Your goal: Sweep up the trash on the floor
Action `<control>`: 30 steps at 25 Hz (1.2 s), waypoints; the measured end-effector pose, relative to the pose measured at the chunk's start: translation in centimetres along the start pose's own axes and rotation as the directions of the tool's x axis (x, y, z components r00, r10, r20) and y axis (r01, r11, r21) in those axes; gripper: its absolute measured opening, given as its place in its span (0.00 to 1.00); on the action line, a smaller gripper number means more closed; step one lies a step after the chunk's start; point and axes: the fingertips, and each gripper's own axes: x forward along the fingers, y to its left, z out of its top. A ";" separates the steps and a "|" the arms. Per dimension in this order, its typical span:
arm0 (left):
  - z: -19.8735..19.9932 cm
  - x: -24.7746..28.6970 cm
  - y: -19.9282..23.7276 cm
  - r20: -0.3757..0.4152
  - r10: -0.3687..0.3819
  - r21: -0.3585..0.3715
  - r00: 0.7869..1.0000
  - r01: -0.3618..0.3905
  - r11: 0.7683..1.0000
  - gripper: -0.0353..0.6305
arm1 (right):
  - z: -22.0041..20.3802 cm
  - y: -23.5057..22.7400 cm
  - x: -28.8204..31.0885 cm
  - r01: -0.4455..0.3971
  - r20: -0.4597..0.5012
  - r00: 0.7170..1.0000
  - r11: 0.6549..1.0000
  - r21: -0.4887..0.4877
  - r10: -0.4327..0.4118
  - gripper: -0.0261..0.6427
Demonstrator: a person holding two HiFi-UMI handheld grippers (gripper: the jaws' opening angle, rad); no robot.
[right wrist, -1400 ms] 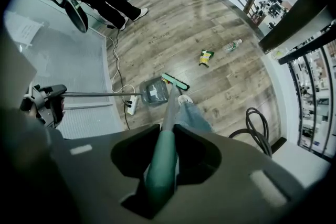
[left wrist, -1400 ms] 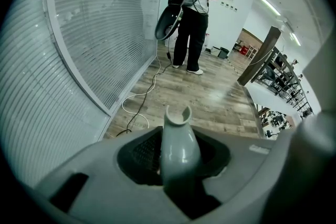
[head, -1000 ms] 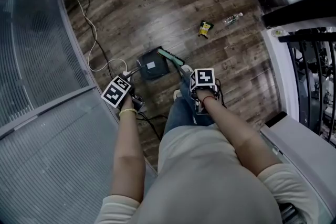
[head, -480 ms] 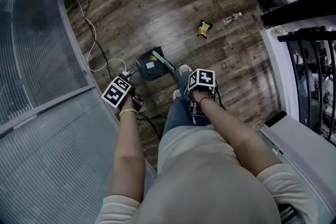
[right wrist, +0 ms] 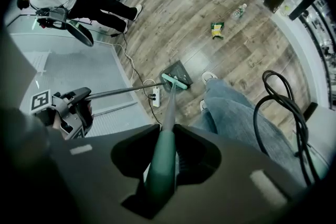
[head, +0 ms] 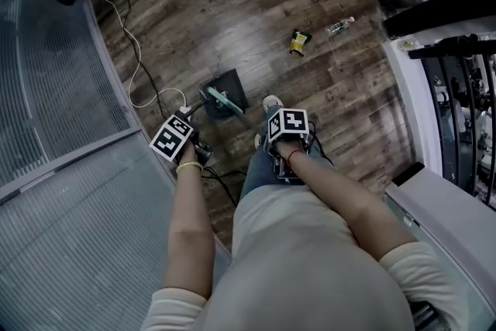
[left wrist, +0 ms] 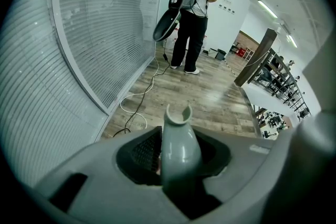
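- Wood floor (head: 256,4) beside glass wall; yellow wrapper (head: 298,41) and, seemingly, a small bottle (head: 341,26) well ahead.
- Left gripper (left wrist: 178,165) clamped on grey dustpan handle (left wrist: 177,131), right gripper (right wrist: 163,168) on green broom handle (right wrist: 168,123); broom head (head: 219,97) resting at dustpan (head: 234,84).
- Likely approach step; next calls for carrying both tools to wrapper.

Bright and even indoors, with only faint shadows. Pale glare on the floor (head: 232,19) ahead in the head view and again in the left gripper view. Lit from a strip light (left wrist: 266,8) overhead. Heavy fisheye bending toward every edge, with black corners round both gripper views. Soft blur on the left claw (left wrist: 178,162) and right claw (right wrist: 161,164) near the lens, sharper farther off.
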 end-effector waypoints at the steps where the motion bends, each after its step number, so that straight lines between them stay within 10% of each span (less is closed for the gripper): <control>1: 0.0 0.0 0.0 0.000 -0.001 0.000 1.000 0.001 1.000 0.23 | 0.0 0.0 -0.3 0.004 0.001 1.000 1.000 -0.007 -0.004 0.18; 30: -0.5 -1.5 0.1 -0.006 -0.048 0.015 0.999 0.048 0.999 0.21 | -0.3 -3.9 -6.7 -0.172 0.212 0.970 0.951 0.257 0.118 0.18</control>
